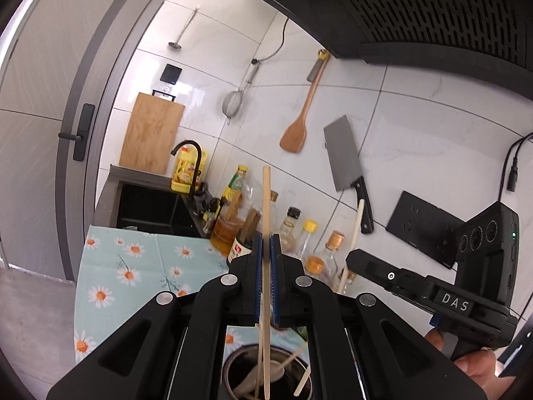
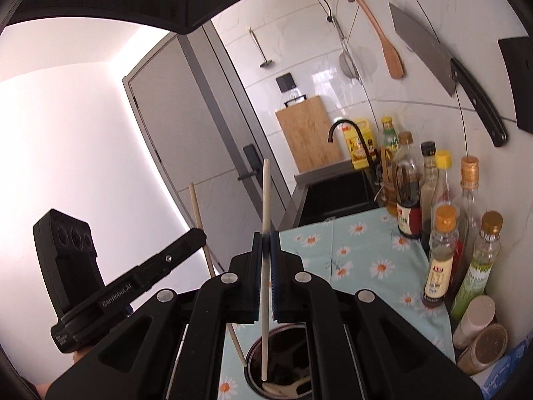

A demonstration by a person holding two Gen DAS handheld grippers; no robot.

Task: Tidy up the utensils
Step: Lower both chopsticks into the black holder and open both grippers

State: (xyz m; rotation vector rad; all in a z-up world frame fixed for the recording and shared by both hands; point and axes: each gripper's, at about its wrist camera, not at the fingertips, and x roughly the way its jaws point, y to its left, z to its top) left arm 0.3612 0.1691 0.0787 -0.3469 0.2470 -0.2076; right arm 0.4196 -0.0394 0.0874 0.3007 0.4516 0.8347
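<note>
The left claw (image 1: 266, 243) is clenched on a tan chopstick (image 1: 266, 206), held upright with its lower end inside the dark utensil holder (image 1: 230, 370) on the floral-clothed table (image 1: 133, 266). The right claw (image 2: 266, 241) grips a pale chopstick (image 2: 265, 200), also upright, its tip down in the same holder. Condiment bottles (image 2: 439, 256) stand against the tiled wall.

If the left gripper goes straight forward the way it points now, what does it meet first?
Probably the bottles standing against the tiled wall. The left gripper, shut on a chopstick, points at them over the holder. Depth is unclear in this fisheye view.
</note>
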